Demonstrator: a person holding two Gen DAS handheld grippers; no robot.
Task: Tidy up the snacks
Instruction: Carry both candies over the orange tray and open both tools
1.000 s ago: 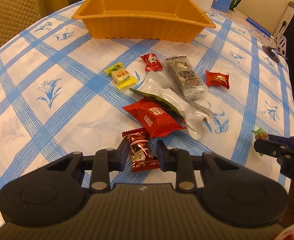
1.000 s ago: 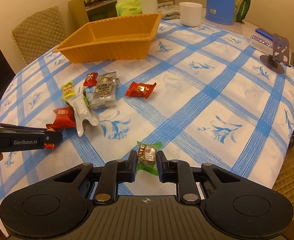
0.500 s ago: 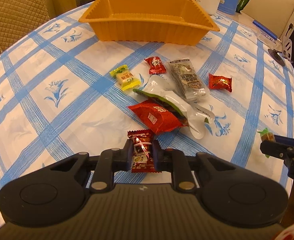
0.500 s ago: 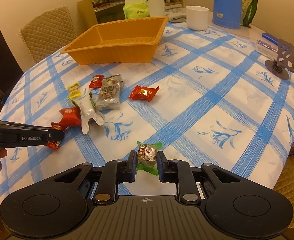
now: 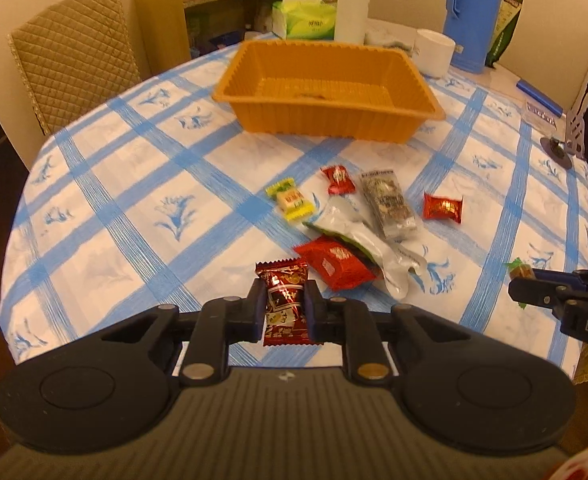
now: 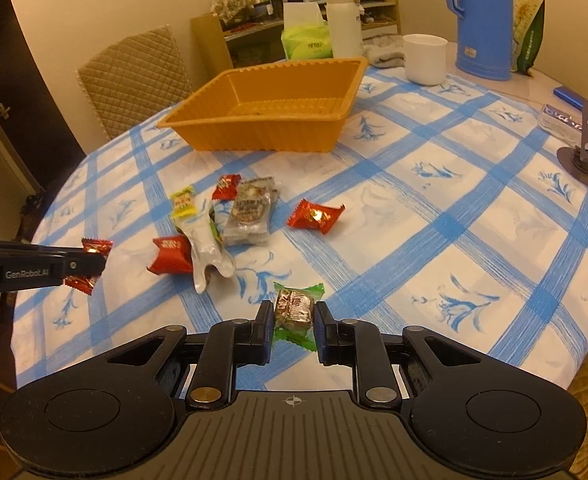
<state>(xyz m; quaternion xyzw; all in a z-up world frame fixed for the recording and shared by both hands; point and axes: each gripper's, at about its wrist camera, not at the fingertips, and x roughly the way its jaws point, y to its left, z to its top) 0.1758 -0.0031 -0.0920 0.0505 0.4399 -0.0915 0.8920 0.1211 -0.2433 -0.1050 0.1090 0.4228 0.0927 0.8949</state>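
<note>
Two candies are in my grip, one per gripper, and the orange tray (image 5: pixel 326 120) at the far side of the counter (image 5: pixel 133 184) looks empty.

From the left wrist camera, my left gripper (image 5: pixel 283 310) is clamped on a dark red candy (image 5: pixel 285 300), held clear of the cloth. Six more snacks lie between it and the tray: a yellow candy (image 5: pixel 291 202), a small red candy (image 5: pixel 338 179), a grey bar (image 5: pixel 388 204), a silver pouch (image 5: pixel 358 240), a red packet (image 5: pixel 334 266) and a red sweet (image 5: pixel 442 208).

From the right wrist camera, my right gripper (image 6: pixel 294 322) is closed on a green-wrapped candy (image 6: pixel 294 314), also lifted.

To do this well, I would carry both forward high enough to clear the tray's near wall, keep the two arms from crossing, and let go only once each candy is over the tray floor, low enough not to bounce out.
</note>
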